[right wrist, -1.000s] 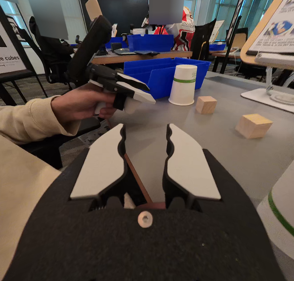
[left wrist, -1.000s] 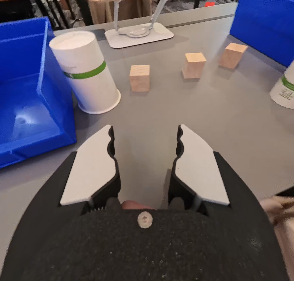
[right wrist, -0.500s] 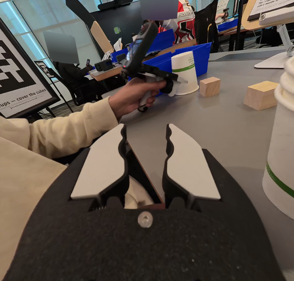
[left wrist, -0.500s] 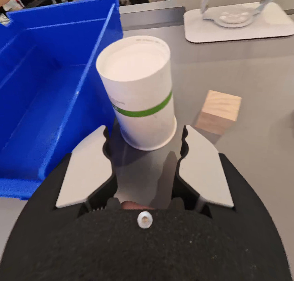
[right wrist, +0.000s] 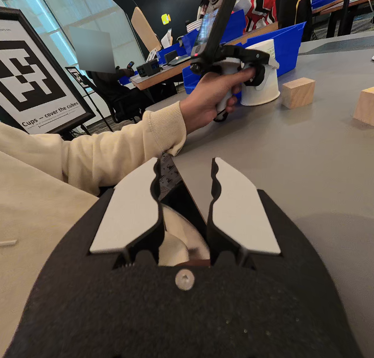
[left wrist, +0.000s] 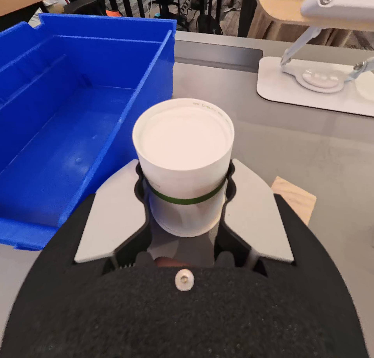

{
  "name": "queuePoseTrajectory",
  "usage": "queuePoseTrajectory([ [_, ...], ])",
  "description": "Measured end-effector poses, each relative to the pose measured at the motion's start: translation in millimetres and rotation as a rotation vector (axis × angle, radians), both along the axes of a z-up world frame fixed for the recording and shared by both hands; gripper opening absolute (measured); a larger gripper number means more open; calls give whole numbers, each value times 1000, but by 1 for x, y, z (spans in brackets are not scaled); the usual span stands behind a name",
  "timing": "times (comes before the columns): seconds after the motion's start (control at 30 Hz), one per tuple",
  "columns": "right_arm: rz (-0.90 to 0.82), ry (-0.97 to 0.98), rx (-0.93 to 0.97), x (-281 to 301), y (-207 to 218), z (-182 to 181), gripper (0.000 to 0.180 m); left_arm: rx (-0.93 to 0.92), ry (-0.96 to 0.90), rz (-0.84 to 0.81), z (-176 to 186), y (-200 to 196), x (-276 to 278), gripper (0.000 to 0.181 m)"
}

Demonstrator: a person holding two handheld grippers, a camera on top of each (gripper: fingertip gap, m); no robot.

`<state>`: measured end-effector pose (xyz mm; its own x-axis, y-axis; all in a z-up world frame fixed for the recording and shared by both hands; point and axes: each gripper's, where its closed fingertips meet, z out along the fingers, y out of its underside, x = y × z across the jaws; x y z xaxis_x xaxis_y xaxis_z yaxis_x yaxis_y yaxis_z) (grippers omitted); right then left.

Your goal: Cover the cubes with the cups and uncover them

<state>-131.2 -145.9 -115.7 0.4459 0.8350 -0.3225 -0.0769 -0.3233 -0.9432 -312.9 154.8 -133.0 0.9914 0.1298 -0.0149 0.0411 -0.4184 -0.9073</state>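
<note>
One inverted white cup (left wrist: 183,166) sits on the grey surface (left wrist: 303,145), between the left tool (left wrist: 184,178) fingers, beside the blue bin (left wrist: 70,115); whether they grip it, I cannot tell. Right tool (right wrist: 184,178) gapes empty at the near edge. Risk: too hard a squeeze dents the cup; a skewed lift clips the nearby cube (left wrist: 293,198).

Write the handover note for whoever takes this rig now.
Left gripper: fingers around the upside-down paper cup; whether they grip it is unclear.
Right gripper: open, empty, at the table edge.
Cup stands beside the blue bin; nearest wooden cube sits just right of it, a second cube beyond.
Done: no cube in view is covered.
Left: cover the cubes, then uncover them.
</note>
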Motion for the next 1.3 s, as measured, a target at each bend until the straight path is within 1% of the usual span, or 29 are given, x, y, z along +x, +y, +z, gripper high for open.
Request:
queuePoseTrajectory([
  [0.17, 1, -11, -6, 0, 0, -2, 47, -6, -11, -21, 0, -3, 2, 79],
  [0.27, -6, -4, -8, 3, 2, -1, 47, -6, -72, -91, 5, -16, 11, 79],
  [0.33, -16, 1, -6, 6, 4, 0, 46, 14, -61, -143, 14, -30, 17, 79],
  [0.53, -107, 20, 17, 21, 16, 7, 48, 102, -30, -397, 44, -82, 35, 79],
  [0.6, -151, 42, 21, 29, 23, 11, 49, 137, -70, -523, 56, -97, 42, 79],
  [0.67, -186, 87, 17, 36, 29, 18, 48, 153, -150, -595, 69, -105, 43, 79],
  [0.7, -197, 112, 10, 38, 31, 22, 49, 160, -198, -655, 78, -109, 47, 79],
  [0.8, -170, 192, -8, 31, 32, 45, 51, 203, -292, -790, 106, -113, 56, 79],
  [0.9, -119, 269, -9, 15, 31, 78, 51, 277, -423, -957, 143, -123, 74, 79],
  [0.97, -91, 370, -30, 9, 34, 106, 51, 341, -526, -1093, 170, -139, 92, 79],
  [1.07, -12, 585, -101, 4, 42, 148, 51, 431, -690, -1291, 204, -173, 114, 79],
  [1.17, 127, 729, -173, -6, 44, 175, 50, 469, -770, -1393, 217, -196, 129, 78],
  [1.23, 204, 788, -213, -13, 42, 185, 50, 473, -814, -1422, 217, -204, 136, 78],
  [1.3, 238, 835, -235, -15, 42, 189, 48, 454, -866, -1434, 212, -206, 140, 78],
])
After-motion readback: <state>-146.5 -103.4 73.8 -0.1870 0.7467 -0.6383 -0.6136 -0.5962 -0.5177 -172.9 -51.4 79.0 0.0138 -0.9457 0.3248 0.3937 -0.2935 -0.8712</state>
